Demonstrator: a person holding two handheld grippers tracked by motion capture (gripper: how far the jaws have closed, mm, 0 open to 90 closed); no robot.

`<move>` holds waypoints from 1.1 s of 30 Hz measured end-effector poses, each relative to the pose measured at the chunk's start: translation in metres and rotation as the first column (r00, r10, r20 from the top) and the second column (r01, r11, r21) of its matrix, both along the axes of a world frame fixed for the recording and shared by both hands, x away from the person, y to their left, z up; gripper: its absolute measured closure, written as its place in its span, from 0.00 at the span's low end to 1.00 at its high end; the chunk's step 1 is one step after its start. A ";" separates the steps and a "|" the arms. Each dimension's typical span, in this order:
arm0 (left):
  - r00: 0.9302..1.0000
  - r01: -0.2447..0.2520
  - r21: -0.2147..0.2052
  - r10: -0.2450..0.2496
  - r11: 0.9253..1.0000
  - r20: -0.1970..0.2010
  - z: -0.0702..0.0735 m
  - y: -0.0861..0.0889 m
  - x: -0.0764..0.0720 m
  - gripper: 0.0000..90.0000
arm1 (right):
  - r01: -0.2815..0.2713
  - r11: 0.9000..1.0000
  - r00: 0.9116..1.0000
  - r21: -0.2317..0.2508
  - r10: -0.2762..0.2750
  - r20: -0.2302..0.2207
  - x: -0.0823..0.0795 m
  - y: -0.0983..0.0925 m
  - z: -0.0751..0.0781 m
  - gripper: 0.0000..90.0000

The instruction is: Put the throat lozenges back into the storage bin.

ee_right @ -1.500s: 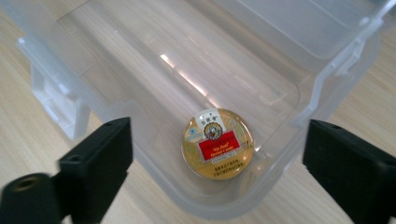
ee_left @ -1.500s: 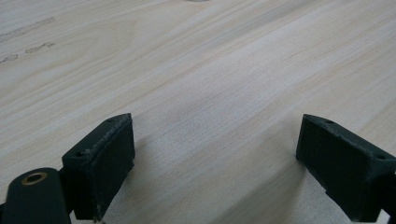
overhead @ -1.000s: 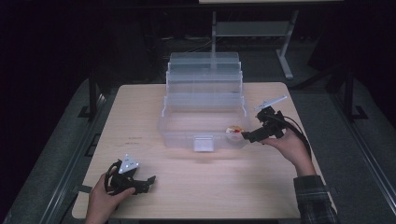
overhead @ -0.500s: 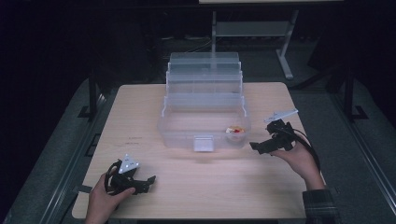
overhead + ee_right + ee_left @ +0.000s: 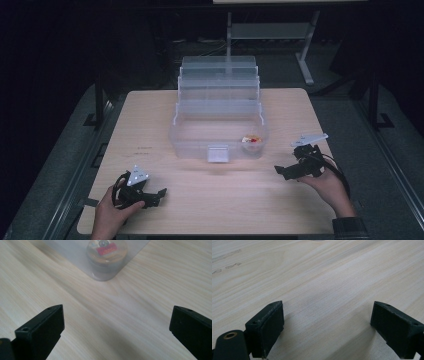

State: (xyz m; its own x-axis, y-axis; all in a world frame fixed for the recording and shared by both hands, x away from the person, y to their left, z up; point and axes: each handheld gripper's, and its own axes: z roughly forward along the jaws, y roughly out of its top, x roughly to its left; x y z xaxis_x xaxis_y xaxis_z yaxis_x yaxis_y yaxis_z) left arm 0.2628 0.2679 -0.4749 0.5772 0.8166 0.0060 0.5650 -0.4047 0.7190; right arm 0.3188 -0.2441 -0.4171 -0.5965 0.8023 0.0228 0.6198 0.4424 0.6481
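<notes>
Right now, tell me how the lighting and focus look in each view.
High view: the table is lit, the room around it black, and the clear box looks hazy. Left gripper view: wood grain sharp, soft shadows beside the pads. Right gripper view: the small round container is blurred behind clear plastic.

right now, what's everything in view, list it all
storage box: 1, clear plastic with stepped tiers behind, middle of the table
small container: 1, clear with red and yellow label, inside the box at its front right corner
latch: 1, pale, front wall of the box
table: 1, light wood
metal stand: 1, grey, on the floor behind the table
left tool: 1, black, open, near left corner of the table
right tool: 1, black, open, right of the box
hands: 2, one holding each tool
</notes>
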 end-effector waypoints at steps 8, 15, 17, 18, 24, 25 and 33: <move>1.000 0.001 0.001 -0.001 1.000 0.002 0.000 0.000 0.000 0.12 | 0.026 0.999 0.999 0.024 -0.026 0.027 -0.020 -0.014 -0.014 0.00; 1.000 0.000 0.000 0.000 1.000 0.002 0.000 0.000 0.000 0.12 | 0.060 0.998 0.997 0.037 -0.062 0.037 -0.031 -0.021 -0.026 0.00; 1.000 0.000 0.000 0.000 1.000 0.002 0.000 0.000 0.000 0.12 | 0.063 0.997 0.997 0.038 -0.064 0.034 -0.034 -0.023 -0.031 0.00; 1.000 0.000 0.000 0.000 1.000 0.002 0.000 0.000 0.000 0.12 | 0.061 0.997 0.997 0.038 -0.063 0.034 -0.035 -0.024 -0.033 0.00; 1.000 0.000 0.000 0.000 1.000 0.002 0.000 0.000 0.000 0.12 | 0.074 0.997 0.997 0.024 -0.075 0.032 -0.041 -0.025 -0.045 0.00; 1.000 0.000 0.000 0.000 1.000 0.002 0.000 0.000 0.000 0.12 | 0.076 0.997 0.997 0.025 -0.077 0.030 -0.042 -0.026 -0.047 0.00; 1.000 0.000 0.000 0.000 1.000 0.002 0.000 0.000 0.000 0.12 | 0.089 0.996 0.996 0.024 -0.090 0.020 -0.044 -0.027 -0.058 0.00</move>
State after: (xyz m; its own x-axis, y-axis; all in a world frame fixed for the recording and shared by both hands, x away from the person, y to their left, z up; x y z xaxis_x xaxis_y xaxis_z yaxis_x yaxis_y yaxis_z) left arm 0.2628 0.2679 -0.4751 0.5773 0.8165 0.0072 0.5634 -0.4047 0.7203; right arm 0.2749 -0.2714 -0.4749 -0.5227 0.8520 0.0299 0.6426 0.3707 0.6705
